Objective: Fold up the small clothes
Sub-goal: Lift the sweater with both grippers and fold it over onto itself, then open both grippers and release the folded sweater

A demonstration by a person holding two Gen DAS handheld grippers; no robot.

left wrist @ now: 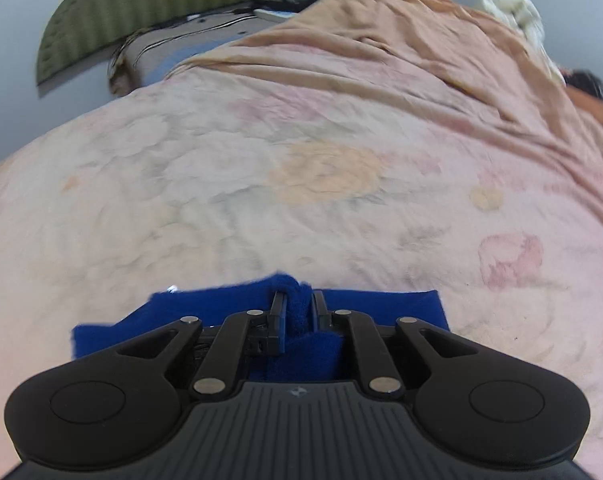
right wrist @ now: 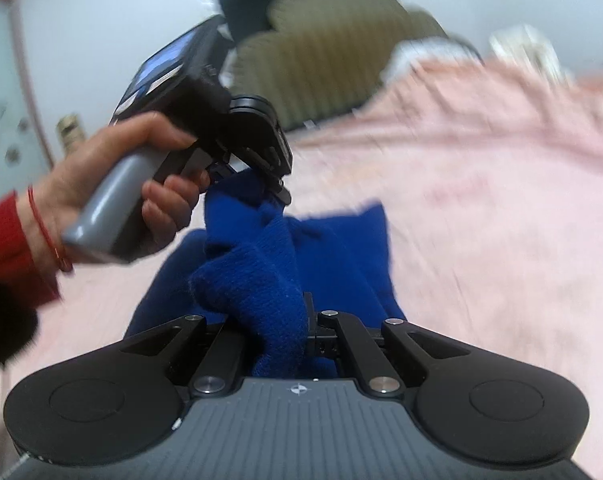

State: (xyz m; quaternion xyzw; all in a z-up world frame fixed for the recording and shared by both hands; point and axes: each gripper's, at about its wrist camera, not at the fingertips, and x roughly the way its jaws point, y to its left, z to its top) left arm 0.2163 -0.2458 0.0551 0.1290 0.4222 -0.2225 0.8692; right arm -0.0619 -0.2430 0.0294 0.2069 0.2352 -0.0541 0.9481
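Both black plastic tongs are pinching the soft royal-blue ribbed knit garment (right wrist: pixel 277 280): the left tongs (left wrist: pixel 299 300) are clamping a bunched fold, the right tongs (right wrist: pixel 301 320) another, above the crumpled pink floral bedsheet (left wrist: pixel 261 168).

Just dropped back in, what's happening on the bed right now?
A person is folding a small blue knit garment over a pink floral bedspread. Both hand-held grippers are shut on it: the left hand-held gripper pinches a bunched fold of the cloth, and the right hand-held gripper clamps another part. In the right wrist view, the person's left hand holds its tool close by, so the two grips are near each other, with the garment lifted and draped between them.
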